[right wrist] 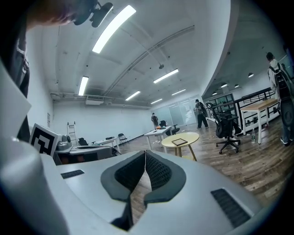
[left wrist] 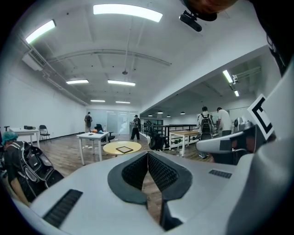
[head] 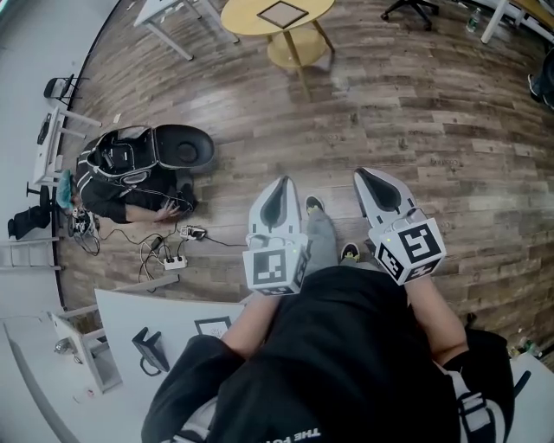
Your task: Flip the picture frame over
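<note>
I am seeing the picture frame (head: 282, 13) lying flat on a round yellow table (head: 245, 19) far across the room, well apart from both grippers; in the left gripper view the frame (left wrist: 124, 149) is showing just above the jaw tips, and in the right gripper view it (right wrist: 179, 141) is sitting up and to the right of them. Bare wooden floor (head: 415, 112) is stretching between me and that table. The left gripper (head: 279, 183) is pinched fully together with nothing between its pads, and the right gripper (head: 369, 175) is pressed together the same way, also empty. A black office chair (right wrist: 228, 128) is standing to the right of the table, and a white desk (left wrist: 93, 137) is standing to its left. To my left a person (head: 121, 186) is crouching on the floor beside a black bag (head: 177, 149), with a power strip (head: 176, 261) and cables trailing nearby. A white table (head: 173, 313) is sitting close at lower left. On my black shirt (head: 346, 346) I am reading only "THE", upside down; the rest is running out of view.
</note>
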Demonstrator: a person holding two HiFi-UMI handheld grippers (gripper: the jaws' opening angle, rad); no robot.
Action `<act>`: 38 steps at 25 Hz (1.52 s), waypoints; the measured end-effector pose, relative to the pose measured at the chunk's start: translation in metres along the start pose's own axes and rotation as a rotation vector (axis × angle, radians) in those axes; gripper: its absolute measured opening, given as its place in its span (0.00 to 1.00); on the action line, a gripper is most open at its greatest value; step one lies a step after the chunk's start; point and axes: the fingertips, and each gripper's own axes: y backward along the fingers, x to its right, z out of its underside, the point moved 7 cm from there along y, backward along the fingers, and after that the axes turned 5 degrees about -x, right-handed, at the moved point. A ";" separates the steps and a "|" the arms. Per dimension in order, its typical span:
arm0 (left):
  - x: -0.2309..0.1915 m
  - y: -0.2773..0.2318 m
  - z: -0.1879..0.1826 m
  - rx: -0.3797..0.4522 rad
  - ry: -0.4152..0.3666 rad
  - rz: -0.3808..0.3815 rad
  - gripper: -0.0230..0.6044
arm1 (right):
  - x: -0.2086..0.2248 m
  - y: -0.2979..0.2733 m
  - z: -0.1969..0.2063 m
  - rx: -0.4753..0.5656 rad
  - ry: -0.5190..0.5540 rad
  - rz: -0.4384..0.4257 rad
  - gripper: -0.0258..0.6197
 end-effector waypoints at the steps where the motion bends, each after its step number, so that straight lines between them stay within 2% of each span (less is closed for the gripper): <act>1: -0.004 -0.008 -0.002 0.005 -0.007 0.004 0.07 | 0.004 -0.007 -0.001 -0.004 0.000 0.004 0.07; 14: -0.106 -0.134 -0.033 0.001 0.022 0.004 0.07 | 0.058 -0.155 -0.048 -0.044 0.009 0.048 0.07; 23: -0.182 -0.194 -0.044 0.003 0.054 0.037 0.07 | 0.060 -0.248 -0.072 -0.063 0.038 0.061 0.07; 30: -0.204 -0.230 -0.043 0.009 0.047 0.097 0.07 | 0.072 -0.279 -0.081 -0.064 0.048 0.115 0.07; 38: -0.207 -0.253 -0.048 -0.008 0.062 0.111 0.07 | 0.091 -0.291 -0.083 -0.075 0.016 0.147 0.07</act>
